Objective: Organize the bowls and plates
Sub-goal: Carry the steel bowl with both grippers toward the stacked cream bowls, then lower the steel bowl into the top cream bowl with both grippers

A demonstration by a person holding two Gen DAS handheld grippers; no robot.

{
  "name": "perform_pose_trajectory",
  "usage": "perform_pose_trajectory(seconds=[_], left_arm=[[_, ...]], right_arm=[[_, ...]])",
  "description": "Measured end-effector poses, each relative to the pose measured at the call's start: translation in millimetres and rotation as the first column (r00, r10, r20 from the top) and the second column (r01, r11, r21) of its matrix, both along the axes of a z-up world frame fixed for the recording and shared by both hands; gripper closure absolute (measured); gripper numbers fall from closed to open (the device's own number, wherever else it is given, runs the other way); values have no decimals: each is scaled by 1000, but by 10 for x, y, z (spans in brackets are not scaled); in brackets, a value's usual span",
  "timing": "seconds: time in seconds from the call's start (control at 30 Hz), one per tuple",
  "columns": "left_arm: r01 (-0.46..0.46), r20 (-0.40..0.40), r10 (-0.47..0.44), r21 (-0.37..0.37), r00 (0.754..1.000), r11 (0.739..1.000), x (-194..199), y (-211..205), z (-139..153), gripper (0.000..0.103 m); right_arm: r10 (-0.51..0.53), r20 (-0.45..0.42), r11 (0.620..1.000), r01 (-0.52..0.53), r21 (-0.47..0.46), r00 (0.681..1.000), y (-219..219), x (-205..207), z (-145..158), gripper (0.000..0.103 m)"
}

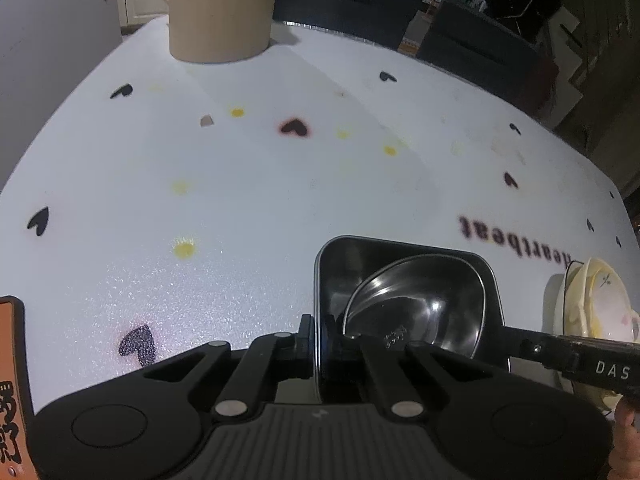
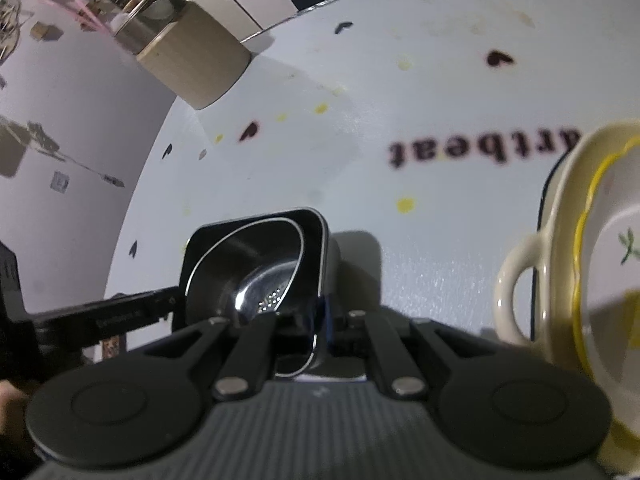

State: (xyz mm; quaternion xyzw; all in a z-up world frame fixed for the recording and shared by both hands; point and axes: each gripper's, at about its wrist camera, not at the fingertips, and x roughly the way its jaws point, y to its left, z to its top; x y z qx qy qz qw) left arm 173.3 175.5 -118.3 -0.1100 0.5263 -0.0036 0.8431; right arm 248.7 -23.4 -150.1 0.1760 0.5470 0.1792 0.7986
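Note:
A square black steel dish (image 1: 344, 264) sits on the white table with a round steel bowl (image 1: 416, 304) tilted inside it. My left gripper (image 1: 320, 336) is shut on the dish's near left rim. My right gripper (image 2: 320, 320) is shut on the dish's right rim (image 2: 320, 264); the steel bowl (image 2: 260, 288) shows inside. The right gripper's arm (image 1: 568, 356) reaches in from the right in the left wrist view. A stack of cream and yellow-rimmed ceramic bowls (image 2: 592, 264) stands to the right, also seen in the left wrist view (image 1: 592, 300).
A beige ribbed container (image 1: 220, 12) stands at the table's far left; in the right wrist view (image 2: 192, 60) it holds a steel pot. The white tablecloth (image 1: 280, 184) has hearts and yellow stains. Dark chairs (image 1: 472, 40) stand behind the far edge.

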Motion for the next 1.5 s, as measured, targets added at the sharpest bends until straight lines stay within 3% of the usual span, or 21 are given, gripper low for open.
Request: perform_pose_trajectory(seconds=[0.4,0.83,1.2,1.5], left_arm=[[-51,139,56,-40,989,998,-159,-177,417,99],[19,275,22,-143,961,990,-271,-832,790,96],[114,320,-45,-198,946,973,-273,-1522,847,94],[178,296,-108,-220,949,959,-157,-1994,756,95]], right_arm=[[11,161,1000,-11,-1,987,-165,-116,411,98],[-64,292,998,55,38,954,-960,-408,922,98],[-186,327,982,182,44,927,-1698,-709,1050,98],[-269,320,961,276,24,909,-2055,-911,1012,98]])
